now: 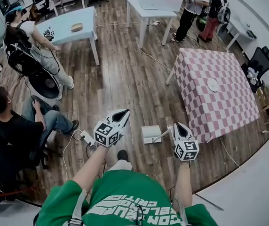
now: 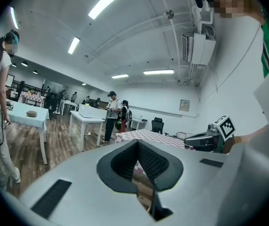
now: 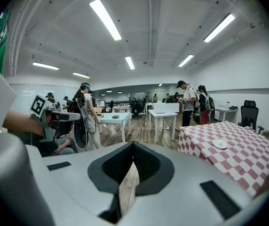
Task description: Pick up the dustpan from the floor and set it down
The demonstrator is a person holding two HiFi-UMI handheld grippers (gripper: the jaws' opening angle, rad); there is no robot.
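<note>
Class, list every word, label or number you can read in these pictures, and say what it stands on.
"CELEBRA" and "CRITIC": white print, upside down, on the person's green shirt; partly cut off, so uncertain.
Framed white notice on the wall: too small to read.
Black-and-white marker cubes: patterns only, no words.

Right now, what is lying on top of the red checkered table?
Only a small white plate shows on the checkered table. The cloth hangs down its sides and covers whatever is under it.
</note>
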